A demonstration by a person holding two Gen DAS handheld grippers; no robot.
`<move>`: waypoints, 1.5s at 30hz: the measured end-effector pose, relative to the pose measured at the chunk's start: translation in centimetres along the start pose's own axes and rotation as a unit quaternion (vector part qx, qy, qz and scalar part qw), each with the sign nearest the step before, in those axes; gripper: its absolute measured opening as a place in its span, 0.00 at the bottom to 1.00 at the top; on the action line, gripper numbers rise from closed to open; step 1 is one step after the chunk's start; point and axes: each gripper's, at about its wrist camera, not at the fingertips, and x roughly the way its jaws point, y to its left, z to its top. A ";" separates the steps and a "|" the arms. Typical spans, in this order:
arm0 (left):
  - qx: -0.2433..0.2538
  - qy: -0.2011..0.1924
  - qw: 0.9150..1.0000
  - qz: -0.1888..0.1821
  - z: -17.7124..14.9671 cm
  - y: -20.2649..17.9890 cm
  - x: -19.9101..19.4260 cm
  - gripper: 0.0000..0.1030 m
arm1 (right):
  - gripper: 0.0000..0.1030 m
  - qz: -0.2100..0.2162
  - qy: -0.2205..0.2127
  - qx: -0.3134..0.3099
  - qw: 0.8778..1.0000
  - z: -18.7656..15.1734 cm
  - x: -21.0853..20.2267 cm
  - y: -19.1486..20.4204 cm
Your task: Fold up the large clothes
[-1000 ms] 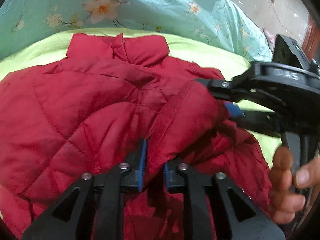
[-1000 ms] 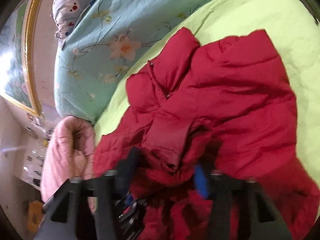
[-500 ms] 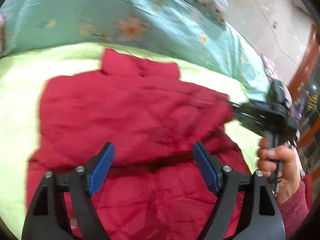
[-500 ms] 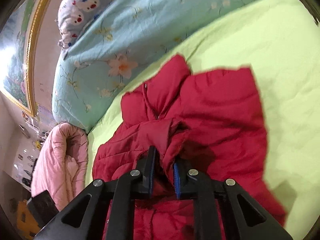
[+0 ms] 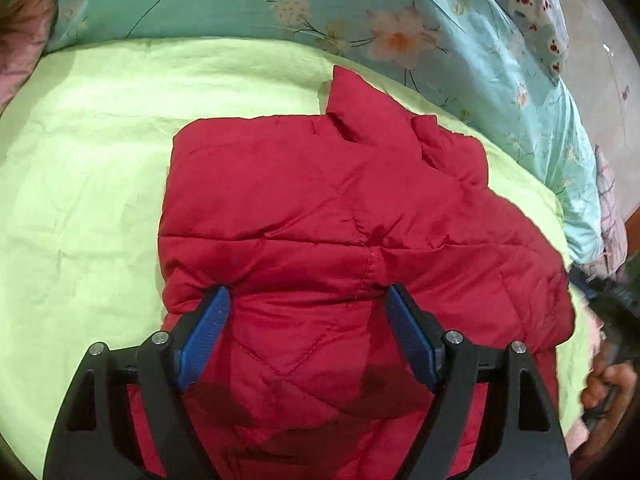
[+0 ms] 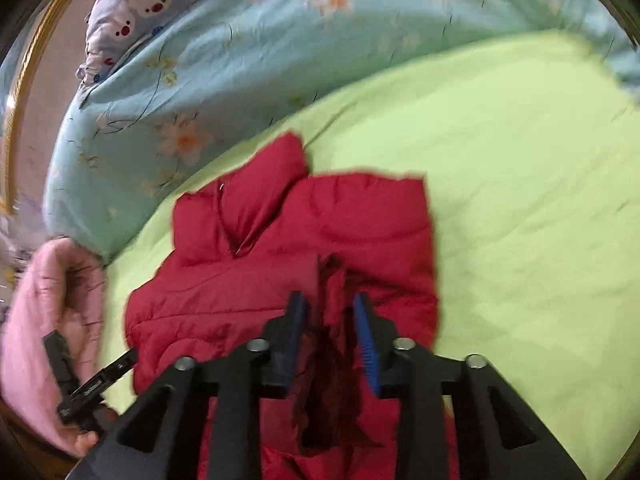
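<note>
My left gripper (image 5: 306,340) hangs over the near half of the red quilted jacket (image 5: 340,220) with its blue pads spread wide, clamping nothing. My right gripper (image 6: 330,332) has its jaws a narrow gap apart with a dark ridge of the jacket's fabric standing between them; the picture is blurred there, so I cannot tell whether the pads bite or just flank it.

The jacket lies on the lime-green sheet (image 5: 88,184), roughly in the middle of it, collar (image 5: 360,104) pointing toward the floral turquoise quilt (image 5: 460,40). It looks partly folded already — one straight edge on its left, a lumpier edge on the right.

I judge it puffy and light, soft enough to drape but springy, so folds will want to pop back open. The shell has a sheen and will likely slip between pads. I'd take it at a stitched seam or the hem, where the filling is thin, pinching deep rather than at a fat quilted panel.

Counted: one jacket, two grippers, one green sheet, one floral quilt, one pink padded bundle (image 6: 52,320) at the bed's edge.
</note>
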 end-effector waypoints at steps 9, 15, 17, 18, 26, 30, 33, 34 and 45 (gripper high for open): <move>0.008 0.004 1.000 0.005 0.0 -0.4 0.3 0.78 | 0.28 0.044 0.012 -0.140 0.989 -4.4 1.8 11.1; 0.028 0.014 0.999 0.013 -0.3 -0.7 1.0 0.78 | 0.24 -0.033 0.075 -0.133 0.988 -5.4 7.3 8.4; 0.030 0.019 0.999 0.023 -0.5 -0.8 1.6 0.78 | 0.22 -0.030 0.088 -0.125 0.988 -5.5 8.0 7.5; 0.032 0.021 0.999 0.028 -0.7 -0.9 2.0 0.78 | 0.22 -0.030 0.087 -0.127 0.988 -5.6 8.3 7.3; 0.014 0.045 0.999 0.017 -0.5 -0.1 3.2 0.79 | 0.15 -0.009 0.097 -0.092 0.991 -5.9 9.4 5.3; 0.012 0.050 0.998 0.029 -0.4 -0.3 3.5 0.80 | 0.15 -0.009 0.102 -0.085 0.991 -5.7 9.4 5.3; 0.011 0.053 0.998 0.027 -0.3 -0.1 3.6 0.80 | 0.15 0.000 0.104 -0.073 0.992 -5.2 8.1 5.2; 0.011 0.052 0.998 0.027 -0.3 -0.1 3.7 0.80 | 0.20 0.005 0.098 -0.069 0.993 -5.0 7.2 5.4; 0.011 0.059 0.997 0.043 -0.3 -0.4 3.0 0.80 | 0.35 -0.019 0.092 -0.089 0.992 -5.5 6.6 4.5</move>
